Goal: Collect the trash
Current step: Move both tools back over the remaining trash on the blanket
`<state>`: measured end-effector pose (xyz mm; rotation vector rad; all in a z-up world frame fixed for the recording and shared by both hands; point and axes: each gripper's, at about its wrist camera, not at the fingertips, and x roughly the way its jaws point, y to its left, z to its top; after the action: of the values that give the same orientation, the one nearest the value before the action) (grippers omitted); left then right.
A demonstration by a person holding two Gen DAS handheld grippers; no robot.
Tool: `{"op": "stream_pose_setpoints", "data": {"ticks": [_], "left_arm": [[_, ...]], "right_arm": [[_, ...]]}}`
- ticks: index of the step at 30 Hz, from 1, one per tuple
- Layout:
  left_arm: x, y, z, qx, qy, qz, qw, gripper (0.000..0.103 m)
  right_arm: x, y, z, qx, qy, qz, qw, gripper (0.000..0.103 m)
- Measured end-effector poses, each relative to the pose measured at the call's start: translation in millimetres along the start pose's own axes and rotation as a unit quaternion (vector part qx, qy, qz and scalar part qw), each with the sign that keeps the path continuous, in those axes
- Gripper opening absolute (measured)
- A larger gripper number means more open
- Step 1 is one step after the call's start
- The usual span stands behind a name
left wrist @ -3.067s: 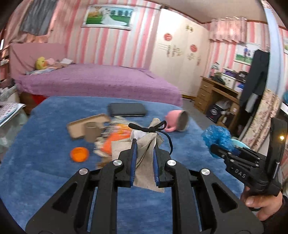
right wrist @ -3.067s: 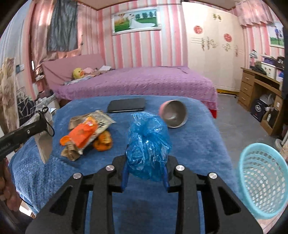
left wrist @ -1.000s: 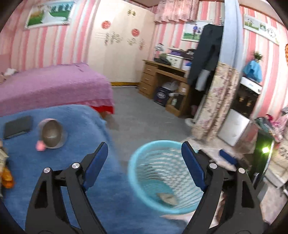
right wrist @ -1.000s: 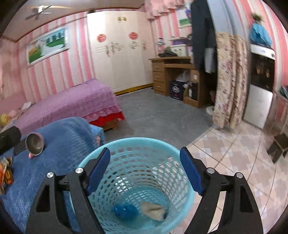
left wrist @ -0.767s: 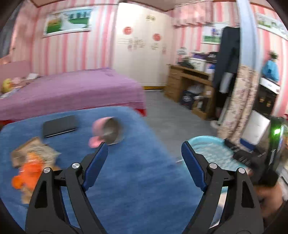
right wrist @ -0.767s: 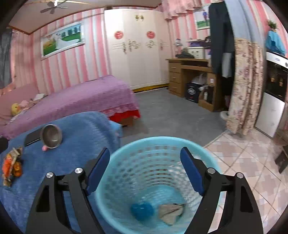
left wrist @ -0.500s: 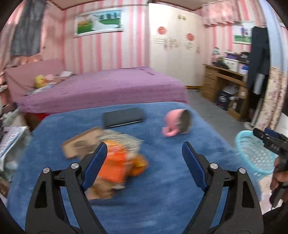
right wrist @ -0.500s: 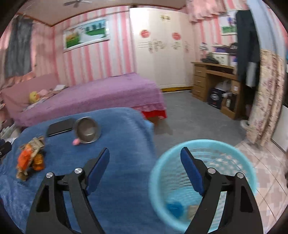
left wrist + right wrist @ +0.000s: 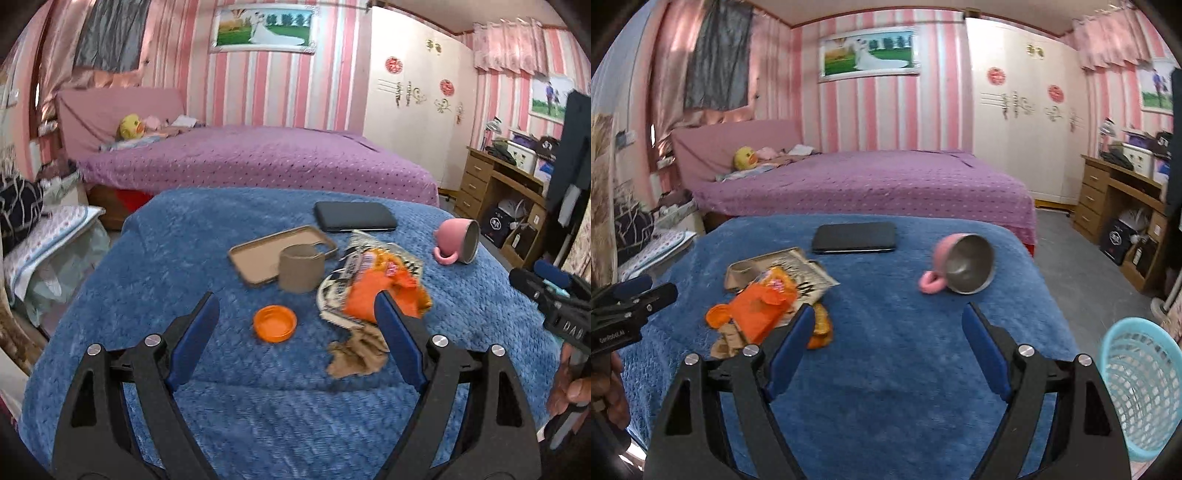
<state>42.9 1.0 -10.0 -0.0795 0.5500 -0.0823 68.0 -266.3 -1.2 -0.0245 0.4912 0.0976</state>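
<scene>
On the blue-covered table lies a pile of trash: an orange wrapper on a black-and-white printed packet, crumpled brown paper, an orange lid and a brown cardboard roll. My left gripper is open and empty, just in front of the lid and the paper. My right gripper is open and empty over the table, right of the pile. The light-blue basket stands on the floor at the right.
A tan phone case, a black phone and a tipped pink mug also lie on the table. A purple bed stands behind, a wooden desk at the right.
Both grippers dropped the brown cloth and blue bag into the basket, opened, and swung back left from the basket to face the table and the pile.
</scene>
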Motion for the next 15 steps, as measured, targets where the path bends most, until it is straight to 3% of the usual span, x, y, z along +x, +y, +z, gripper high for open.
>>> {"op": "stream_pose_setpoints", "data": {"ticks": [11, 15], "left_arm": [[15.3, 24.8, 0.1, -0.032, 0.016, -0.004, 0.9994, 0.084], [15.3, 22.8, -3.0, -0.020, 0.013, -0.004, 0.9997, 0.084]], "right_arm": [[9.2, 6.7, 46.7, -0.002, -0.005, 0.019, 1.000, 0.085], [10.8, 4.5, 57.7, 0.005, -0.024, 0.022, 0.999, 0.087]]}}
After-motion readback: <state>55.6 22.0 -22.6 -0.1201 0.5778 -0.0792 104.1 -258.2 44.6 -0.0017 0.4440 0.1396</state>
